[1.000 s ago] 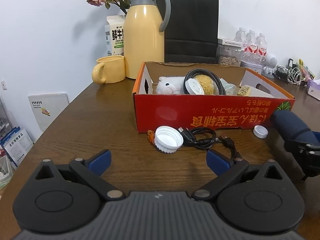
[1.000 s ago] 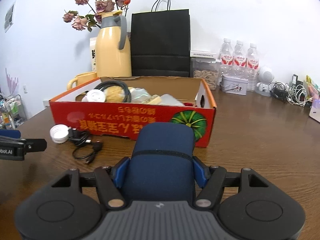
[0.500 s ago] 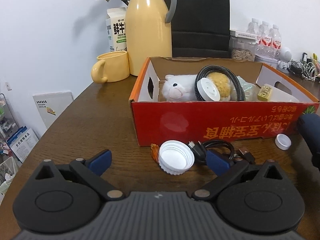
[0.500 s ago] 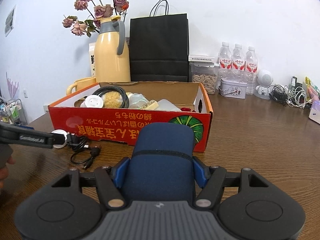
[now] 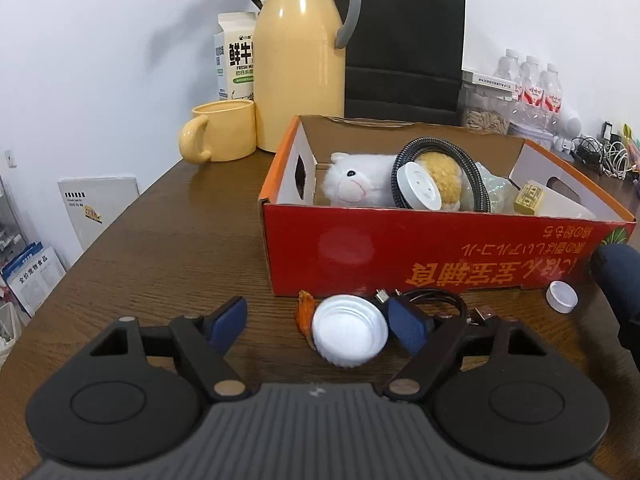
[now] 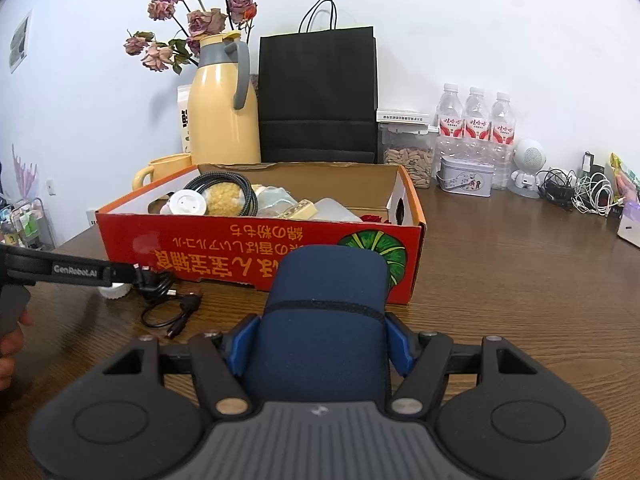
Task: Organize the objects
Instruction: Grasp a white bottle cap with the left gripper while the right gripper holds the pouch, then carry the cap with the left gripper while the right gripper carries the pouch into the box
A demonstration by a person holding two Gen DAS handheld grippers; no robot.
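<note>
A white ribbed lid [image 5: 350,336] lies on the wooden table in front of the red cardboard box [image 5: 440,256]. My left gripper [image 5: 318,316] straddles it and its jaws are closing. The right pad [image 5: 408,326] is at the lid's edge, while the left pad [image 5: 228,320] stands well clear. A black USB cable [image 5: 436,304], an orange scrap [image 5: 304,312] and a small white cap [image 5: 562,297] lie beside it. My right gripper [image 6: 322,344] is shut on a navy blue cylinder [image 6: 324,320], held before the box [image 6: 240,248]. The box holds a plush toy, a coiled hose and packets.
Behind the box stand a yellow thermos jug [image 5: 300,56], a yellow mug [image 5: 222,132], a milk carton [image 5: 236,60] and a black paper bag [image 5: 404,48]. Water bottles [image 6: 476,120], a tin [image 6: 466,178] and tangled chargers [image 6: 580,192] fill the back right. The table's left edge drops off nearby.
My left gripper moved forward to the white lid and its fingers narrowed around it. The right gripper kept still with the navy cylinder in it.
</note>
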